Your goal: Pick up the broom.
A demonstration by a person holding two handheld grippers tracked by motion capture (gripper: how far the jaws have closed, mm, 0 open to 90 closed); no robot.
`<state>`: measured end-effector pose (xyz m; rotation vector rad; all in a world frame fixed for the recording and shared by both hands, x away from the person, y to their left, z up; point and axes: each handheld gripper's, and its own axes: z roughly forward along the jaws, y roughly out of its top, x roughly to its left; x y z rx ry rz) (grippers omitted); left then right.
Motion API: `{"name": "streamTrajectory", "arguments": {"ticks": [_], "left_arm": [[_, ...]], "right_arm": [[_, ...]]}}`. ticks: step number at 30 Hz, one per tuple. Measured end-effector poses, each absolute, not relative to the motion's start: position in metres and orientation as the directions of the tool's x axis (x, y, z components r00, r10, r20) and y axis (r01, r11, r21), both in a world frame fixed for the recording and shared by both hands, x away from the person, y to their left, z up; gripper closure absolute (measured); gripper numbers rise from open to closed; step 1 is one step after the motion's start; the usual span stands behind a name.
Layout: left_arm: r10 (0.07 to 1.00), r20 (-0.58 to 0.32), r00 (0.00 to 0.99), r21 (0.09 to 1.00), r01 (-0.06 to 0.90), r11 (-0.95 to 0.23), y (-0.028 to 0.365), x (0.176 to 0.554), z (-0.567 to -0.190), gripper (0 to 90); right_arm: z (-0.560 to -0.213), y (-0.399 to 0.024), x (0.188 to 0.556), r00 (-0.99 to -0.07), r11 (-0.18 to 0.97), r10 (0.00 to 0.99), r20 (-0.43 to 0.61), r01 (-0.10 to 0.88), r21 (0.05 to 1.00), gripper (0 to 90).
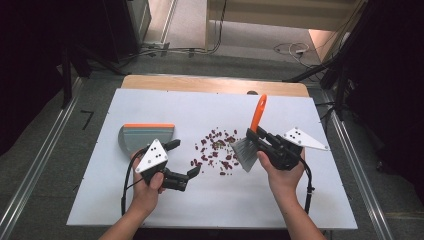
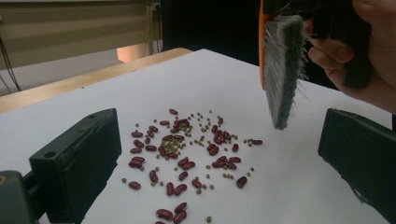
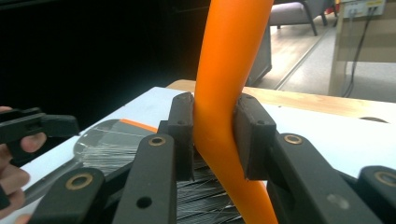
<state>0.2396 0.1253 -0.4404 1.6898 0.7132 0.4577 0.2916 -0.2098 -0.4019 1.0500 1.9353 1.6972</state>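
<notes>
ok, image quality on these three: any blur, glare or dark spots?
High view: soft overall, beans tiny, room edges black. Left gripper view: beans sharp, brush bristles crisp, near jaws slightly soft. Right gripper view: orange handle close and soft-edged, left background black, no glare on the white table.

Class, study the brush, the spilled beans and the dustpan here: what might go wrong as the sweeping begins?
1. The grey-bristled brush with the orange handle hangs tilted in the right gripper; it may twist under pressure.
2. The scattered red kidney beans and small green beans may roll wide across the smooth white table.
3. The grey dustpan with the orange edge lies unheld, as the left gripper is open; it may slide when beans reach it.
</notes>
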Motion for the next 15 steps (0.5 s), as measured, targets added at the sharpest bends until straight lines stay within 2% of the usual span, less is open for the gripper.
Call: {"name": "streamTrajectory", "arguments": {"ticks": [15], "left_arm": [[0.617, -0.114, 0.779, 0.961, 0.243, -0.129, 0.088, 0.245, -0.431, 0.6]], "right_arm": [[-0.399, -0.171, 0.284, -0.713, 0.016, 0.674, 0.196, 0.279, 0.96, 68.8]]}}
